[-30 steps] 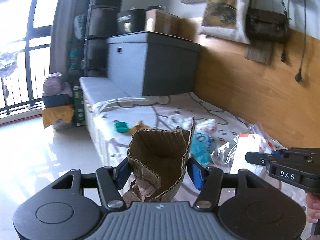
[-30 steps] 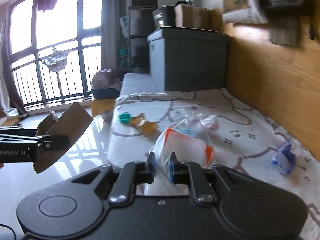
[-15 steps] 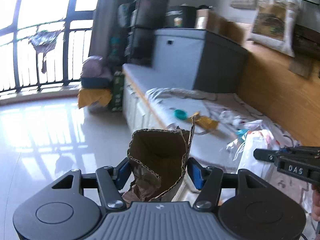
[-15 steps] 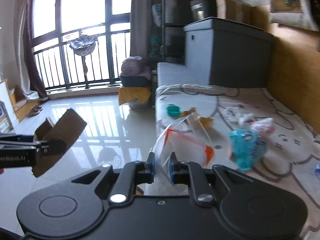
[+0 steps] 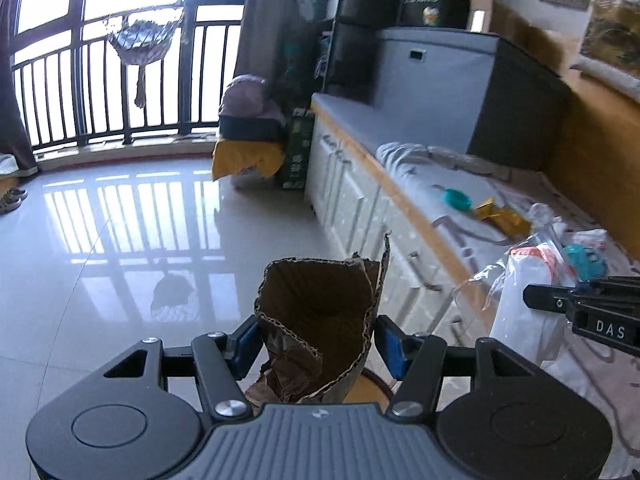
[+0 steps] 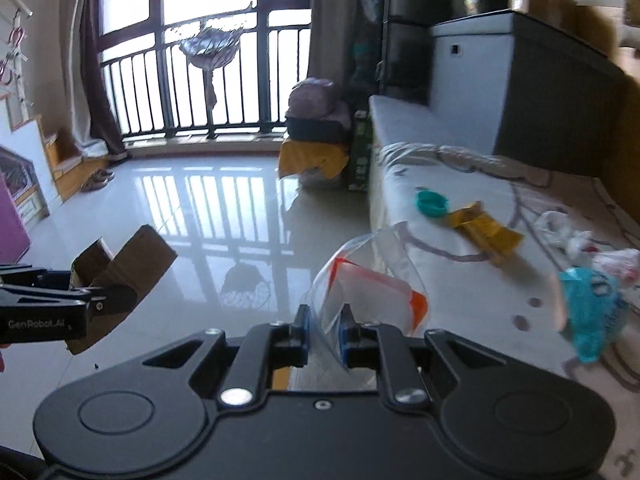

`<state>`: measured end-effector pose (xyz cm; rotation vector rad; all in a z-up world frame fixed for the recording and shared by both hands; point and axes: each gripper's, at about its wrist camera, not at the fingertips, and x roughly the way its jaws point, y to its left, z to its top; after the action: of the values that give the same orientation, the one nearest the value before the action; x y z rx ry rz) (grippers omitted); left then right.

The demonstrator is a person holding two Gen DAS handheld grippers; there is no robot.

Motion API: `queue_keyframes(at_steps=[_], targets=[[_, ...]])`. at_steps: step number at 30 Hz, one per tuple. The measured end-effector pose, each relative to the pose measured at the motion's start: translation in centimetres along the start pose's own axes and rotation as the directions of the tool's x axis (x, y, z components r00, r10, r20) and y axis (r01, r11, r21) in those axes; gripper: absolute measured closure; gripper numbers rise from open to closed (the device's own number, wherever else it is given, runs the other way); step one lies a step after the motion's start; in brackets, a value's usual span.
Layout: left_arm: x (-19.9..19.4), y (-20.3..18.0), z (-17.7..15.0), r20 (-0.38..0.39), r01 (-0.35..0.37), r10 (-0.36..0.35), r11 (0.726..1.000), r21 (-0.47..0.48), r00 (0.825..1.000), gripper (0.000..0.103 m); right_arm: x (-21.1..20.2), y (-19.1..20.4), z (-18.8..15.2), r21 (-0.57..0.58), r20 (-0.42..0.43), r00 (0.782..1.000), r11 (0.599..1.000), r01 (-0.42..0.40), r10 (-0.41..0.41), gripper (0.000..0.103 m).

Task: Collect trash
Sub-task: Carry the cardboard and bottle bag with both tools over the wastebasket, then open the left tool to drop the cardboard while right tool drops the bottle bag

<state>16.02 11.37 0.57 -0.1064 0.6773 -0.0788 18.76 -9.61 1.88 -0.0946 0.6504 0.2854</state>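
1. The left gripper (image 5: 318, 344) is clamped on a torn cardboard piece (image 5: 320, 320), its blue pads (image 5: 244, 342) pressing the corrugated sides from left and right.
2. The cardboard stands upright between the fingers, curled into an open trough with a ragged top edge and crumpled brown paper at its base.
3. The right gripper (image 6: 324, 330) is closed narrowly on a clear plastic bag (image 6: 372, 276), the film pinched between its blue pads (image 6: 345, 330).
4. The bag has orange-red corner markings and billows up and forward of the fingers, above the edge of the bench (image 6: 472, 280).
5. From the right wrist view, the left gripper (image 6: 96, 300) shows at the left edge with the cardboard (image 6: 132, 268) tilted over the glossy floor (image 6: 200, 248).
6. From the left wrist view, the right gripper (image 5: 536, 296) enters from the right, with the bag (image 5: 520, 304) hanging in front of it, beside the bench (image 5: 400, 184).
7. More trash lies on the bench's printed sheet (image 6: 480, 300): a teal lid (image 6: 431, 203), a yellow wrapper (image 6: 484, 232) just beside it, a teal packet (image 6: 588, 312) nearer the camera, and crumpled white plastic (image 6: 564, 232) toward the wall.
8. A grey box (image 6: 500, 76) sits at the bench's far end.
9. A barred window (image 6: 208, 80) lights the floor behind.
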Motion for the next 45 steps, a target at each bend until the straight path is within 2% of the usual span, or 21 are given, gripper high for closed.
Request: queue_keyframes(at_steps=[6, 12, 25, 30, 35, 45], targets=[[3.9, 1.7, 0.1, -0.057, -0.028, 0.027, 1.0, -0.007, 0.998, 0.042, 4.9, 1.2, -0.4, -0.007, -0.077, 0.997, 0.999, -0.032, 0.032, 0.088], [8.2, 3.3, -1.2, -0.137, -0.062, 0.059, 0.998, -0.015, 0.989, 0.042, 10.2, 1.4, -1.6, 0.019, -0.168, 0.984, 0.998, -0.052, 0.055, 0.088], [16.7, 4.2, -5.4, -0.292, -0.076, 0.07, 0.997, -0.011, 0.954, 0.042, 20.6, 0.4, -6.0, 0.08, -0.326, 0.934, 0.989, -0.126, 0.145, 0.088], [19.6, 4.2, -7.2, -0.355, -0.077, 0.07, 0.997, -0.005, 0.932, 0.042, 23.6, 0.4, -8.6, 0.05, -0.404, 0.903, 0.989, -0.139, 0.147, 0.088], [21.9, 4.1, -9.4, -0.413, -0.062, 0.046, 0.998, -0.025, 0.909, 0.042, 25.8, -0.2, -10.4, 0.094, -0.472, 0.865, 0.986, -0.141, 0.169, 0.088], [25.8, 3.2, -13.8, -0.527, -0.043, -0.034, 0.99, -0.134, 0.849, 0.042, 28.6, -0.1, -12.7, 0.147, -0.557, 0.805, 0.978, -0.147, 0.204, 0.086]])
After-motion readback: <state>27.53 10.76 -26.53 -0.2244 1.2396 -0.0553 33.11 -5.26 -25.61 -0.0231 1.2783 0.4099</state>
